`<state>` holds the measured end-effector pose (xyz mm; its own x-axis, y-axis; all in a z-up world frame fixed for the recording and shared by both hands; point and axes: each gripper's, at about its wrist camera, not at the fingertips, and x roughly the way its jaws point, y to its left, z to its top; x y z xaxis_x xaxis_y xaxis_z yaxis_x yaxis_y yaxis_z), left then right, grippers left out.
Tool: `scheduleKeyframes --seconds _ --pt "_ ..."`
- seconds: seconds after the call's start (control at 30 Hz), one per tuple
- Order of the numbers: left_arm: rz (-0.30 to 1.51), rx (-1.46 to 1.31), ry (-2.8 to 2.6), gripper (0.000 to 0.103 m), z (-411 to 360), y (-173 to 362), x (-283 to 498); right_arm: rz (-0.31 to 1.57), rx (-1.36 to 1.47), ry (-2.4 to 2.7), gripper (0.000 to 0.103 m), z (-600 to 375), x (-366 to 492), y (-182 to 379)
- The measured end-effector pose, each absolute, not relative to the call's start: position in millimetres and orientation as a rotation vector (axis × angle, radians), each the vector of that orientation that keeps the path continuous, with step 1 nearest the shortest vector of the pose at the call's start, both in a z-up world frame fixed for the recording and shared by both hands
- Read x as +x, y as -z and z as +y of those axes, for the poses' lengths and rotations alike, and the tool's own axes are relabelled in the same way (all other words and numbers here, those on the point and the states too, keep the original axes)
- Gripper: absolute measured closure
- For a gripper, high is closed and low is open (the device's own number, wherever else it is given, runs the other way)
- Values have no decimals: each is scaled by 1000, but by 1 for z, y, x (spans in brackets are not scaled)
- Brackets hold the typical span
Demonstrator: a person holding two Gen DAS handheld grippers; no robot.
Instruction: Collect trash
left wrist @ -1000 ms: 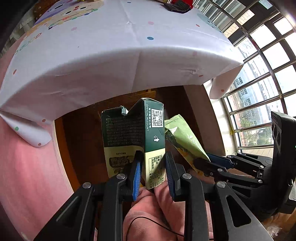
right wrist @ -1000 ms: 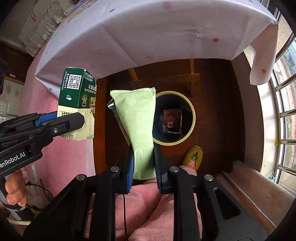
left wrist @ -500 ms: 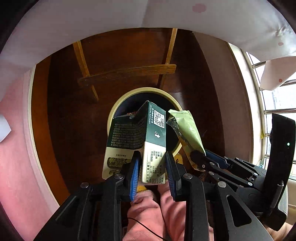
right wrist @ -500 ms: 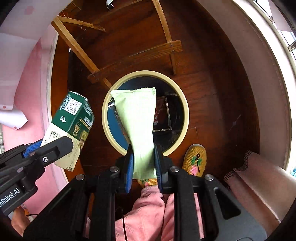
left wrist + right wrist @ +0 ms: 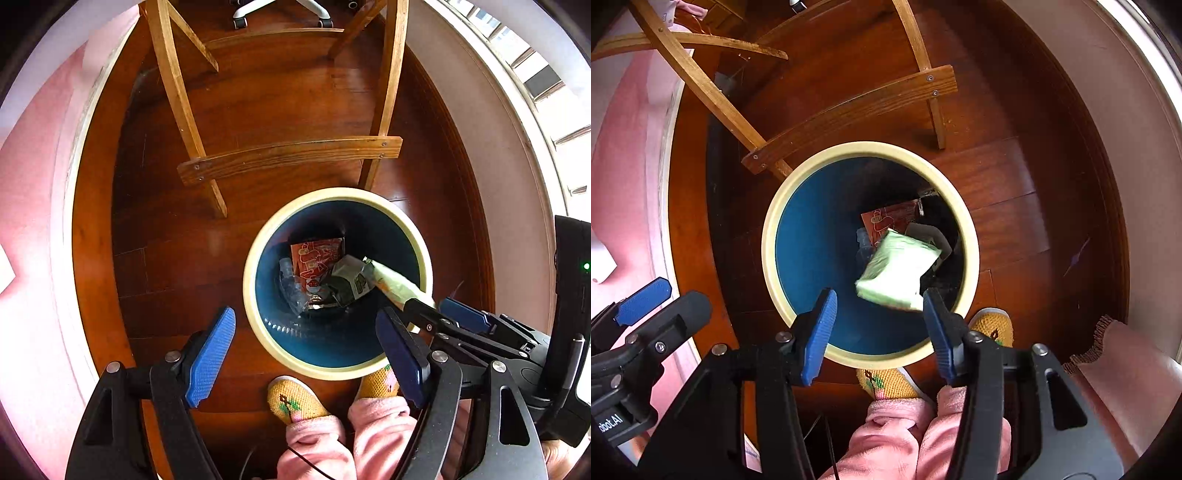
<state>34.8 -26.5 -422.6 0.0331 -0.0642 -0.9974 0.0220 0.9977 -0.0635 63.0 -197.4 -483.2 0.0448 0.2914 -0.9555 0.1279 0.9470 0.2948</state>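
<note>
Left wrist view looks straight down into the bin (image 5: 337, 369), a round one with a cream rim and a blue inside, standing on the wood floor (image 5: 258, 96). My left claw (image 5: 314, 358) is spread wide with nothing between its blue pads; it hangs above the near rim. At the bottom of the bin I see the carton (image 5: 351, 282) lying tilted beside a red wrapper (image 5: 317, 258) and a clear crumpled plastic piece (image 5: 291, 284). My right claw (image 5: 428, 306) shows at the right edge of this view, over the rim, with the green packet (image 5: 393, 284) just in front of its tips.

From the right wrist view, my right claw (image 5: 879, 325) is also spread apart. The packet (image 5: 897, 269) sits loose between and ahead of the pads, blurred, over the bin's mouth (image 5: 775, 229); I cannot tell whether it touches the right pad. Below it are the red wrapper (image 5: 890, 218) and part of the carton (image 5: 929, 236). A wooden chair frame (image 5: 849, 114) stands just behind the bin, and two yellow slippers (image 5: 295, 400) with pink trouser cuffs (image 5: 314, 450) are at its near side.
</note>
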Motion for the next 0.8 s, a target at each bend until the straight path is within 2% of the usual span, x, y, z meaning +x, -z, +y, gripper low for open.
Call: scheduleKeyframes --seconds 0.2,0.37,0.57,0.8 --pt "1505 -62 28 23 -14 395 30 1528 368 -150 48 -197 62 466" --pt "1488 -67 2 23 -8 357 26 1509 358 -178 48 -191 57 424" --pt "1439 -108 -4 23 8 276 23 1432 358 -224 48 -187 49 339" --pt "1322 -117 19 23 24 159 21 1320 354 -257 48 -185 44 226"
